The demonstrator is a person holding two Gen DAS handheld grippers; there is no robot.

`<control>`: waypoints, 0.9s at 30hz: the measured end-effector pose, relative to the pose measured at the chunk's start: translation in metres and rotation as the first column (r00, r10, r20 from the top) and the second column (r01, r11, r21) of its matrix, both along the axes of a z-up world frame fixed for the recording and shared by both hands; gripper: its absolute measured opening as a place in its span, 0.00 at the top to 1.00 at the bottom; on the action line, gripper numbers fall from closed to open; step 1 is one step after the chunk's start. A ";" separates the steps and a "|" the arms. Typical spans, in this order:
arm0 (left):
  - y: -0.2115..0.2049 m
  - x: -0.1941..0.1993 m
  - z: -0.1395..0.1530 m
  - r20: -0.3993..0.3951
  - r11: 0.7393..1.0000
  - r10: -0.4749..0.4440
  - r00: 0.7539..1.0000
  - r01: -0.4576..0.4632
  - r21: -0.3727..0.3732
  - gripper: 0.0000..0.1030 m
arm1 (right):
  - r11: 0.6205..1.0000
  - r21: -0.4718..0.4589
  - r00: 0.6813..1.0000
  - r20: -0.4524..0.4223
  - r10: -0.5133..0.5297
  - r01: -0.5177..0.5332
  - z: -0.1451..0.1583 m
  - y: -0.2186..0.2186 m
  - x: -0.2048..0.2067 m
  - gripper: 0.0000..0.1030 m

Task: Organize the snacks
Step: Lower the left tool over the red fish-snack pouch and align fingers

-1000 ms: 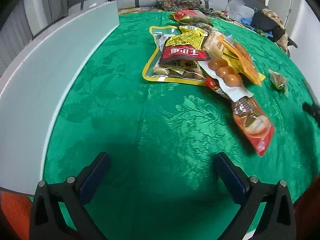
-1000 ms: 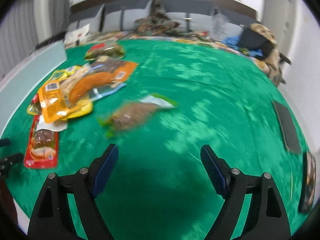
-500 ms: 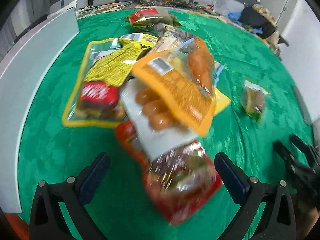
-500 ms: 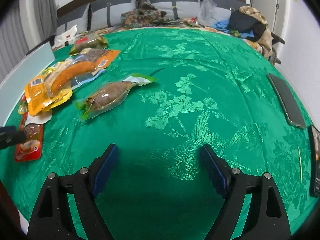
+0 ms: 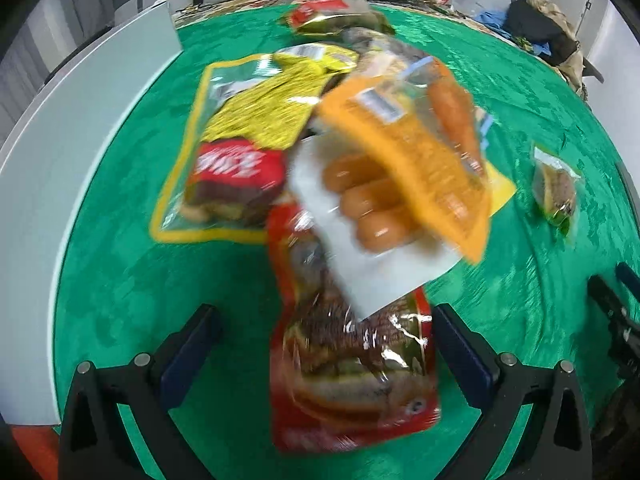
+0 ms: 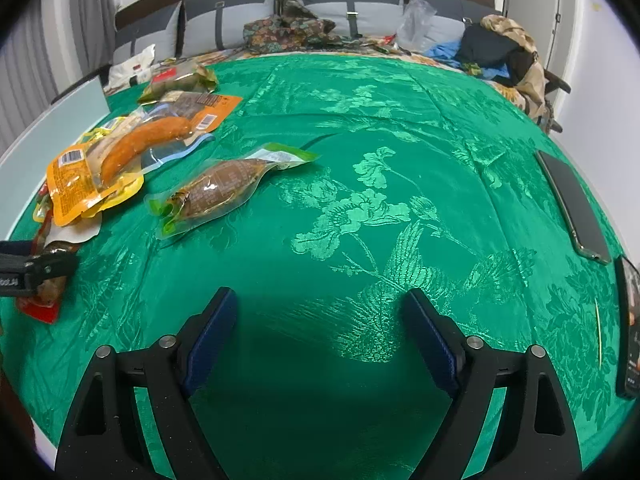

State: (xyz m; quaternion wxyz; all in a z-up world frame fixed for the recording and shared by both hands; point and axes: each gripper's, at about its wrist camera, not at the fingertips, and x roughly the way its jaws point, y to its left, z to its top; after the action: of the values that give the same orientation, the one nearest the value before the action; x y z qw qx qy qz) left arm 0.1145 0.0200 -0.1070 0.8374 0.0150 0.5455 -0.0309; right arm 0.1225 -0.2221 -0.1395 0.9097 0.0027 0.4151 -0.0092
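A red snack packet (image 5: 352,368) lies on the green tablecloth (image 6: 360,208) at the near end of a heap of snacks, under a white sausage pack (image 5: 368,216). The left gripper (image 5: 324,344) straddles the red packet, fingers spread wide, gripping nothing. The right gripper (image 6: 320,336), well right of the heap, gapes empty over bare cloth.

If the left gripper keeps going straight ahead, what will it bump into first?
Most likely the red snack pack: it already lies between the open jaws of the left gripper. The picture is blurred, so how far it sits below the jaws is unclear.
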 end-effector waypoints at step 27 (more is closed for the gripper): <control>-0.004 0.001 0.007 -0.107 0.816 -0.533 0.839 0.544 0.196 0.00 | 1.000 0.000 1.000 -0.001 0.000 0.000 0.000 -0.001 0.000 0.15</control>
State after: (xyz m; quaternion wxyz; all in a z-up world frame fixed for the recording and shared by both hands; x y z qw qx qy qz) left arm 0.1151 0.0159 -0.1001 0.7744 0.2599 0.5387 -0.2063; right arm 0.1224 -0.2227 -0.1395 0.9096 0.0026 0.4153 -0.0091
